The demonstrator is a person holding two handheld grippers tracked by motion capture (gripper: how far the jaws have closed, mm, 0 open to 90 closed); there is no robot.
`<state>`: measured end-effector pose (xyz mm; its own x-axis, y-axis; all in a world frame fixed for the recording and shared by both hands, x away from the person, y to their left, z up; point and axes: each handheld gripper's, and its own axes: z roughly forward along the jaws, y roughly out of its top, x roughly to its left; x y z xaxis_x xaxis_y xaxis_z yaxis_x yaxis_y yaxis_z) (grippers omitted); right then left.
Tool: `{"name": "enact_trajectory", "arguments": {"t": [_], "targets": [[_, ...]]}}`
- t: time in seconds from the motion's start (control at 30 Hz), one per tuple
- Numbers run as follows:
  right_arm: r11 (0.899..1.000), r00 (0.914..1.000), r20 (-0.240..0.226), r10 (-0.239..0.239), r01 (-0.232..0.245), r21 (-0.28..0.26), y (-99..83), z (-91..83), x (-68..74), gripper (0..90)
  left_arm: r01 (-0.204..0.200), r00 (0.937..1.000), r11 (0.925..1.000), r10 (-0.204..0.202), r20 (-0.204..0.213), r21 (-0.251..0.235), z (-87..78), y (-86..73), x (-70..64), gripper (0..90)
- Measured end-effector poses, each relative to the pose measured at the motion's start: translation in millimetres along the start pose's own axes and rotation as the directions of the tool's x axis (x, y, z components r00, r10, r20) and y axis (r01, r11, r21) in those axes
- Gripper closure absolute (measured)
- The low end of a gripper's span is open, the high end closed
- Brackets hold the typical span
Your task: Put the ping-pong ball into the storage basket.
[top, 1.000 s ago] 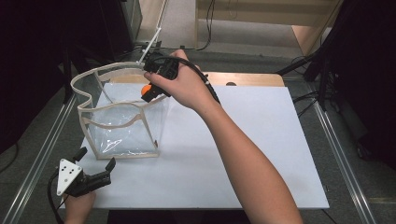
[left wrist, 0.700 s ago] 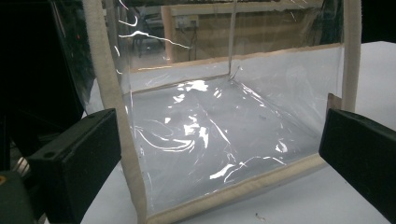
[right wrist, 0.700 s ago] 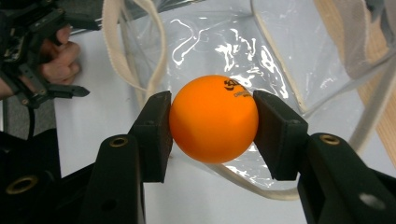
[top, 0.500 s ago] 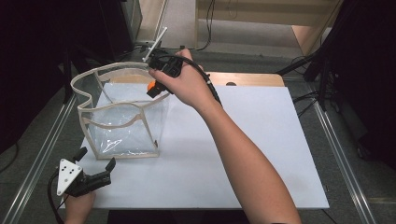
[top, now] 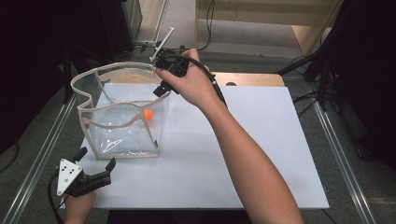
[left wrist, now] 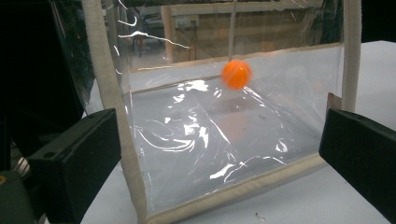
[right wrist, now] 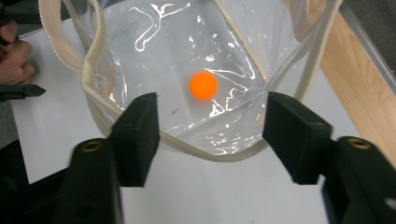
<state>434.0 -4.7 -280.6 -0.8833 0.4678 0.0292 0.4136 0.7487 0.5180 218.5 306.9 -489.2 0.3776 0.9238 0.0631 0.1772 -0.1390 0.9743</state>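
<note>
High view: your right hand-held gripper [top: 161,88], which gripped the ball [top: 148,114] a second ago, now gapes empty over the bag [top: 93,123] near the table's far-left corner. Left gripper view: the left hand-held gripper [left wrist: 219,154], jaws wide, faces the blurred orange ball mid-fall. Right gripper view: it drops inside the clear bag.

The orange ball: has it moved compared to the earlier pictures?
Yes. The orange ball has left the right gripper at the rim and now sits lower, inside the clear bag.

Both claws [top: 95,161] [top: 161,77] agape, well apart.
</note>
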Motion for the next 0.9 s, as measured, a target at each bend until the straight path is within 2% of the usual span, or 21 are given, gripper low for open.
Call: {"name": "enact_trajectory", "arguments": {"t": [0.17,0.33,0.37,0.5,0.73,0.9], "targets": [[1.0,1.0,0.008,-0.002,0.002,-0.026,-8.3,-4.7,4.3,15.7,-0.002,1.0,1.0,0.002,-0.001,0.003,-0.1,0.1,-0.2,0.0],[0.999,0.9998,0.013,-0.013,0.013,-0.051,-17.2,-10.1,9.7,7.1,0.0,1.0,1.0,0.0,-0.001,0.002,0.2,0.0,-0.4,0.0],[0.998,0.9997,0.018,-0.015,0.016,-0.057,-18.9,-10.5,11.6,0.8,-0.001,1.0,1.0,0.001,-0.002,0.002,0.2,0.0,-0.4,0.0],[0.997,0.9968,0.073,-0.032,0.037,-0.064,-26.0,-9.4,21.2,0.0,0.001,1.0,1.0,-0.001,-0.002,0.0,0.3,0.0,-0.4,0.0],[0.996,0.9966,0.073,-0.038,0.044,-0.078,-38.9,-5.7,29.8,0.0,0.001,1.0,1.0,-0.001,-0.002,0.0,0.1,0.0,-0.5,0.0],[0.993,0.9976,0.061,-0.034,0.041,-0.114,-51.6,-5.4,30.8,0.0,0.002,1.0,1.0,-0.002,-0.002,0.0,0.1,0.0,-0.5,0.0]]}}
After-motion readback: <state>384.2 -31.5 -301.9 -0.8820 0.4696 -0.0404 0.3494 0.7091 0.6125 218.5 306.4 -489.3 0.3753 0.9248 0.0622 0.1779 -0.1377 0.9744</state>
